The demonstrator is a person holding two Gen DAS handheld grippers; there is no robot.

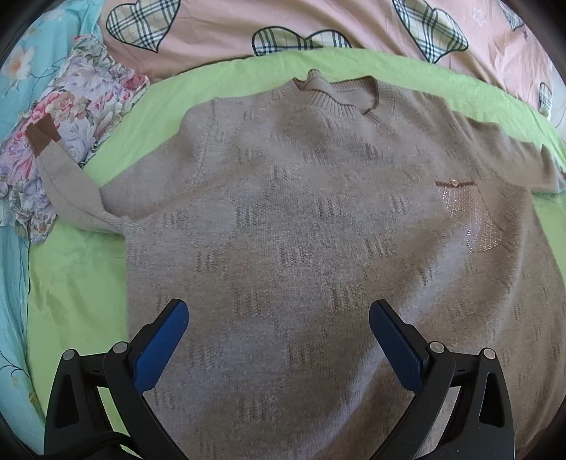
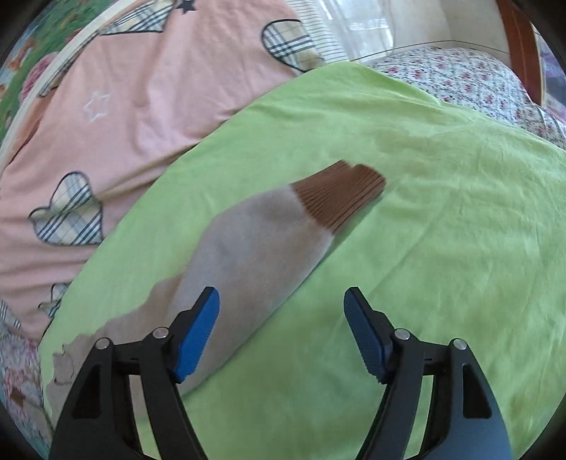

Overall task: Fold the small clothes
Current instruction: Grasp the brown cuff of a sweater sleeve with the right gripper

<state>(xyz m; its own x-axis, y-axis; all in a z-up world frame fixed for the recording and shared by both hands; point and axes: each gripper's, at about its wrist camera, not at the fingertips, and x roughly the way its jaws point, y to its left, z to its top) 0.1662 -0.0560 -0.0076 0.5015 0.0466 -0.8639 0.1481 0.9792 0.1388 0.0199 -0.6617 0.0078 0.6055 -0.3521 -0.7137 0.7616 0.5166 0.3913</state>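
A beige knit sweater [image 1: 300, 219] lies flat, front up, on a green sheet [image 1: 70, 283], neckline at the far side. Its left sleeve runs out left, and the brown cuff [image 1: 40, 132] rests on floral fabric. My left gripper [image 1: 277, 315] is open and empty above the sweater's lower body. In the right wrist view the other sleeve [image 2: 254, 254] lies on the green sheet [image 2: 442, 230] with its brown ribbed cuff [image 2: 343, 194] pointing away. My right gripper [image 2: 281, 304] is open and empty just above that sleeve's right edge.
A floral garment [image 1: 78, 102] lies bunched at the left of the sheet. A pink quilt with plaid hearts [image 1: 283, 24] borders the far side and also shows in the right wrist view [image 2: 123, 124]. A flowered pillow [image 2: 470, 81] and a wooden bedpost [image 2: 520, 42] are at far right.
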